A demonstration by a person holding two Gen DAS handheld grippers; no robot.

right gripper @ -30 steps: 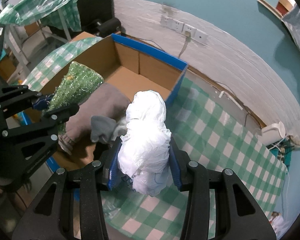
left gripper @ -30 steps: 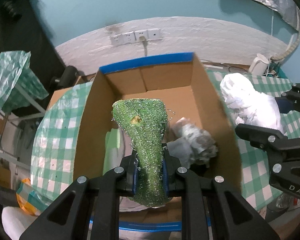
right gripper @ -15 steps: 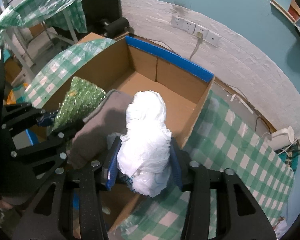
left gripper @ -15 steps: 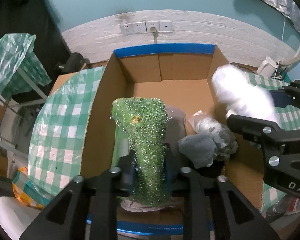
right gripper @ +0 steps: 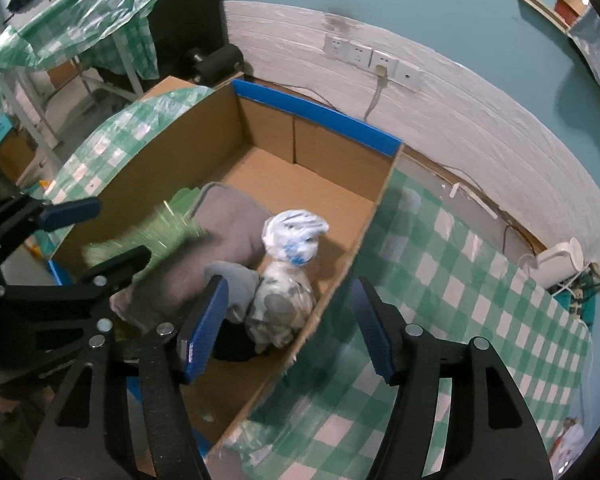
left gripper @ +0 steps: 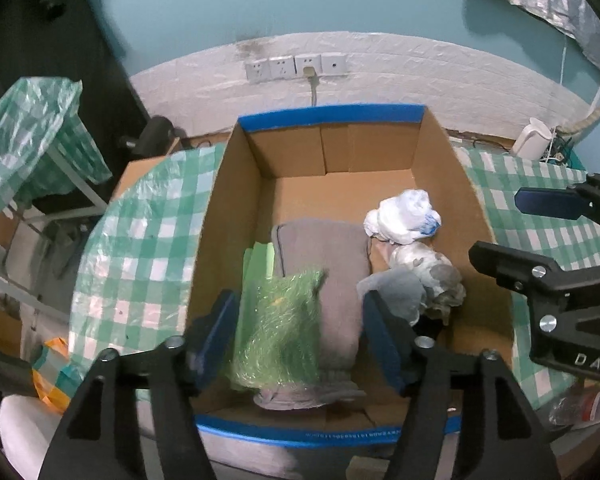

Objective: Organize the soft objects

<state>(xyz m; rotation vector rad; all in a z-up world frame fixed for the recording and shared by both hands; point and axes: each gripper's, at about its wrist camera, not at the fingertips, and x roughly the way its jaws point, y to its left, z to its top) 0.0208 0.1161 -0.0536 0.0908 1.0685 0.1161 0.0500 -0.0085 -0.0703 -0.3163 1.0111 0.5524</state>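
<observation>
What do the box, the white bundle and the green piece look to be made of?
Box: matte brown cardboard, blue-taped rims. White bundle: thin crinkled plastic, probably a bag; glossy folds. Green piece: blurred, seemingly shiny tinsel-like strands.

Dim, cool indoor light, diffuse, no hard shadows. Heavy fisheye warp with a black vignette in both views; wall lines bow hard. Green tinsel bundle [left gripper: 278, 330] is motion-smeared in both views. White plastic bag [right gripper: 296, 236] has slight streaking. Mild glare on the tabletop [right gripper: 460, 272] plastic cover. Box [left gripper: 332, 118] interior is evenly lit, soft shade along the near wall.
</observation>
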